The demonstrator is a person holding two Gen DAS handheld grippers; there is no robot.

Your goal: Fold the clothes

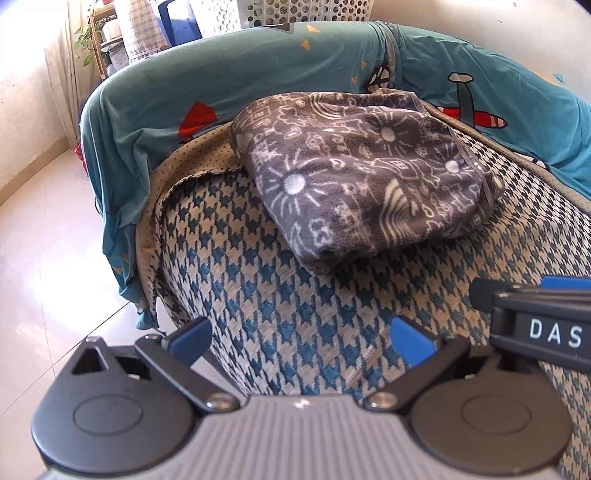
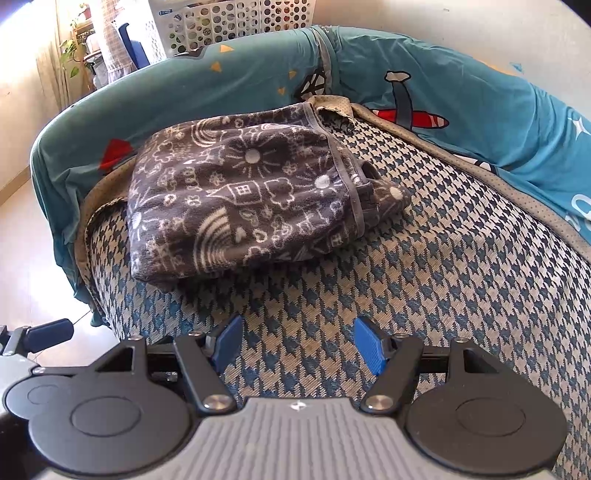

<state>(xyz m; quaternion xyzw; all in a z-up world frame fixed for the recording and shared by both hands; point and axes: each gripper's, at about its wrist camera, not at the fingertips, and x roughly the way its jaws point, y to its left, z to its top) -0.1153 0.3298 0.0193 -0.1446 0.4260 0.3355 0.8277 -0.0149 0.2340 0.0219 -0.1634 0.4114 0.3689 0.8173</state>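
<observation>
A grey fleece cloth printed with pale doodles of suns, houses and rainbows point(image 1: 362, 173) lies folded into a thick, roughly rectangular bundle on the sofa seat, towards its far left part, with a grey-bound hem running down its right side point(image 2: 354, 192). Its back edge sits close to the backrest.

Under it is a woven seat cover in a blue, black and cream houndstooth pattern point(image 1: 303, 325), edged by a beige dotted lining that is turned up at the left corner. The backrest and arm are draped in a teal sheet with cartoon prints, among them a red and grey aeroplane point(image 2: 406, 110) and small yellow triangles.

The left gripper point(image 1: 301, 338) hangs above the front of the seat, short of the cloth, its blue-padded fingers wide apart with nothing between them. The right gripper point(image 2: 295, 345) is likewise spread, less widely, and empty, over bare houndstooth. In the left wrist view the other tool's black side enters from the right edge, bearing the white letters "DAS" point(image 1: 554, 334); the rest of the word is cut off.

Behind the sofa stands a white perforated plastic basket point(image 2: 236, 18). To the left are a wooden shelf with a trailing green plant point(image 1: 86, 40), a pale curtain and a glossy light tiled floor point(image 1: 40, 236), brightly sunlit.
</observation>
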